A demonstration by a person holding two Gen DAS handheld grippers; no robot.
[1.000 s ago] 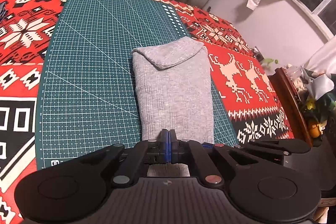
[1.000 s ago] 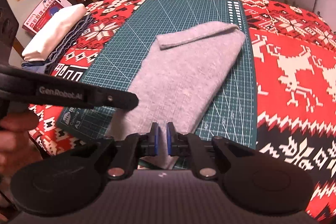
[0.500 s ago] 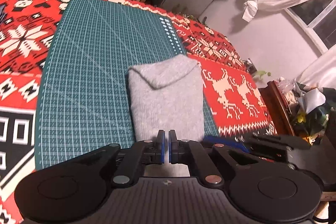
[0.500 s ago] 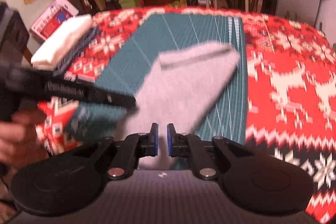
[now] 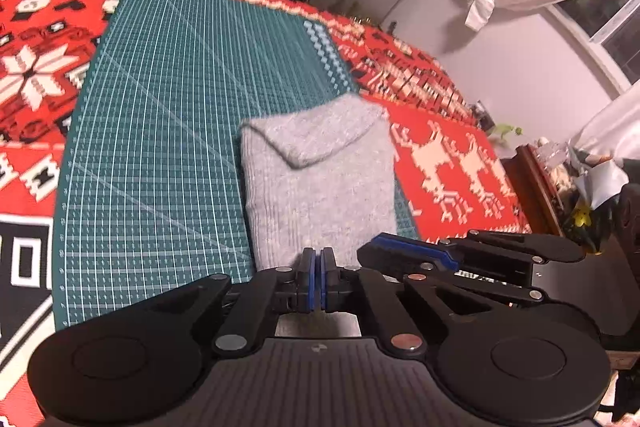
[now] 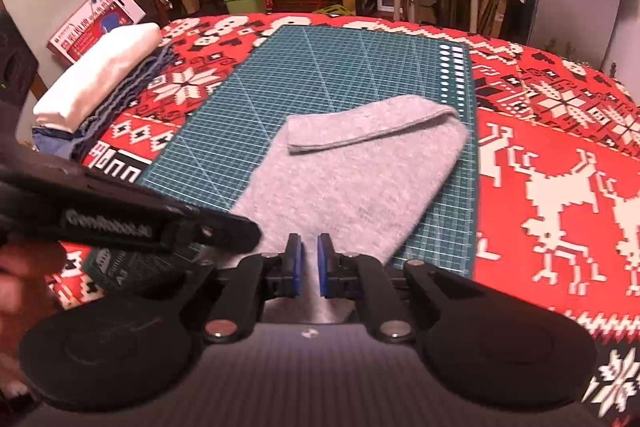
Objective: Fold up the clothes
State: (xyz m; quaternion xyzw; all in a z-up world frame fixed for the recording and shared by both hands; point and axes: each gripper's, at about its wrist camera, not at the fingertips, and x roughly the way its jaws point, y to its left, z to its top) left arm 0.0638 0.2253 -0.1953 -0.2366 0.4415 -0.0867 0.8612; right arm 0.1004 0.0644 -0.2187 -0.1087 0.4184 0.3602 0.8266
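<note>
Folded grey garment (image 6: pixel 352 183) on green cutting mat (image 6: pixel 328 75), right hand-held gripper (image 6: pixel 309 265) slightly parted

Since a second ago the left gripper (image 5: pixel 319 277) sits farther back from the grey garment (image 5: pixel 320 183): the cloth's near edge, then right at its fingertips, now shows just beyond them. Its blue pads (image 5: pixel 308 279), pressed together a second ago and parted by a sliver half a second ago, are now nearly together again with only a thin slit. The right gripper (image 6: pixel 309 269) shows a slightly wider gap than before, with no cloth between the pads. In the left view the right gripper (image 5: pixel 460 259) now reaches in closer, just beside the left gripper. The garment's shape looks unchanged in outline, but it sits farther from both cameras.
</note>
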